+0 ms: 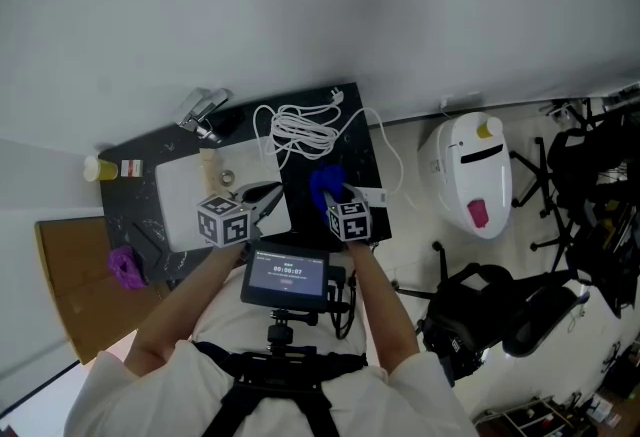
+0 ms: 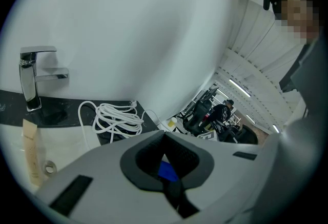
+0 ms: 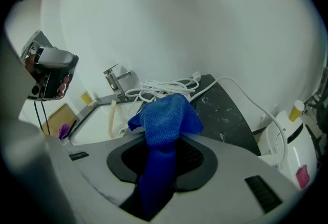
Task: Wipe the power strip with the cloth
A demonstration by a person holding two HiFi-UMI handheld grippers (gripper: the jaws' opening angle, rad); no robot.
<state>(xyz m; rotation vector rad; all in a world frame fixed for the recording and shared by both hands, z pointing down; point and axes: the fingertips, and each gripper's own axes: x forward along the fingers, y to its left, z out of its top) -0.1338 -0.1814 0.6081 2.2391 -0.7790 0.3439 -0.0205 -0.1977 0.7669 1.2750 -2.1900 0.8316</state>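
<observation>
The blue cloth (image 3: 165, 120) hangs bunched from my right gripper (image 3: 159, 166), which is shut on it. In the head view that cloth (image 1: 324, 183) sits over the black countertop (image 1: 365, 160), just ahead of the right gripper (image 1: 338, 197). The power strip's white cable (image 1: 300, 132) lies coiled at the back of the counter. A white piece (image 1: 371, 195) beside the right gripper may be the strip's body; most of it is hidden. My left gripper (image 1: 266, 208) hovers over the white sink (image 1: 180, 190). Its jaws are shut (image 2: 165, 169), with a bit of blue showing beyond them.
A chrome faucet (image 1: 204, 114) stands behind the sink, and a pale tube (image 1: 208, 165) lies in the basin. A yellow cup (image 1: 92, 168) and a purple object (image 1: 125, 267) sit at the left. A white appliance (image 1: 470, 175) and black chairs (image 1: 500, 315) stand on the floor to the right.
</observation>
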